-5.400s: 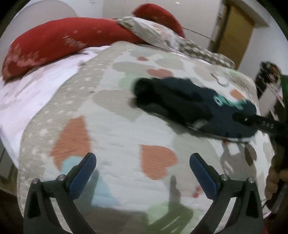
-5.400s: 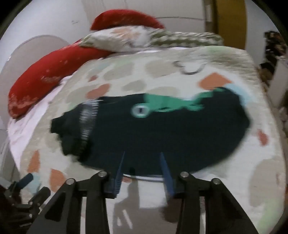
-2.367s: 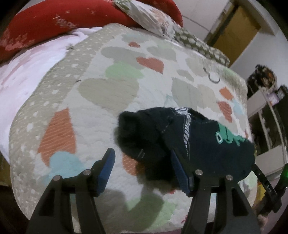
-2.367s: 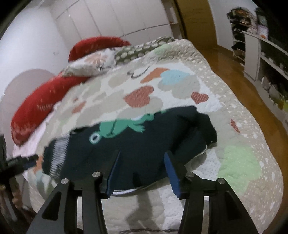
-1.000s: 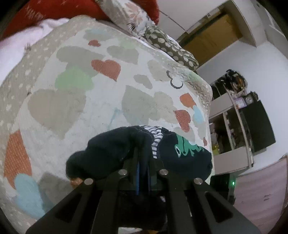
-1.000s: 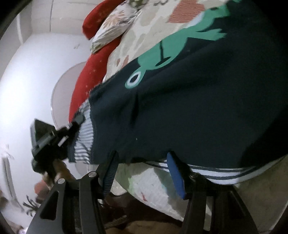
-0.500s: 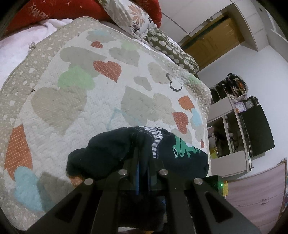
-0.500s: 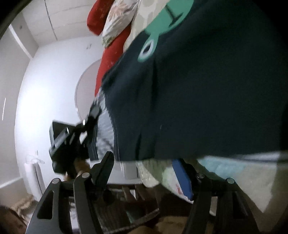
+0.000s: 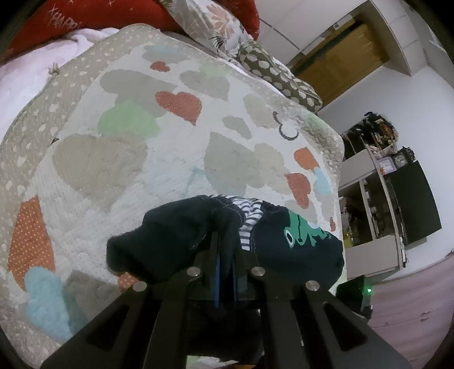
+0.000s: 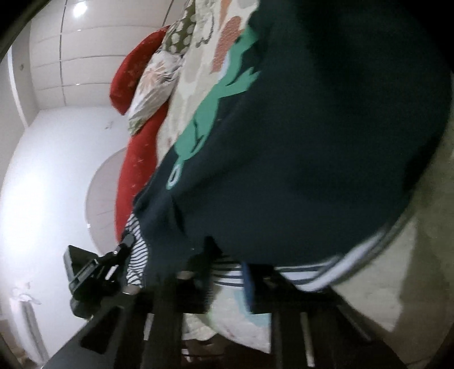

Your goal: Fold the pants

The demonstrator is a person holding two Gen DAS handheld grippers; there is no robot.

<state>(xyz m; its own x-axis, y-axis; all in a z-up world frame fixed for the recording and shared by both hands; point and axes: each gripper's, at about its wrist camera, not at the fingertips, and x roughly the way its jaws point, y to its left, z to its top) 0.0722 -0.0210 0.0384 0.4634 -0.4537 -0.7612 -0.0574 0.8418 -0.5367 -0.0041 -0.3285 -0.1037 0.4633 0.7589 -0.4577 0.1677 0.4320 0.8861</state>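
Observation:
The pants (image 9: pixel 176 241) are dark navy with a green frog print and a striped white waistband. They lie bunched near the bed's front edge. My left gripper (image 9: pixel 224 252) is shut on the waistband edge of the pants. In the right wrist view the pants (image 10: pixel 312 142) fill most of the frame, lifted and blurred. My right gripper (image 10: pixel 227 272) has its jaws narrowed around the striped waistband edge; the fabric hides the left finger. The left gripper (image 10: pixel 113 258) shows there at the left, pinching the striped band.
The bed's heart-patterned quilt (image 9: pixel 142 127) spreads beyond the pants. Red pillows (image 9: pixel 85 14) and patterned pillows (image 9: pixel 215 25) lie at the headboard end. White shelves (image 9: pixel 369 198) and a wooden door (image 9: pixel 340 56) stand to the right. A white wall (image 10: pixel 42 170) is at the left.
The left gripper closed on the waistband earlier and has held it. Over the last second the right gripper's jaws have narrowed onto the striped edge, and the pants have risen and swung in its view.

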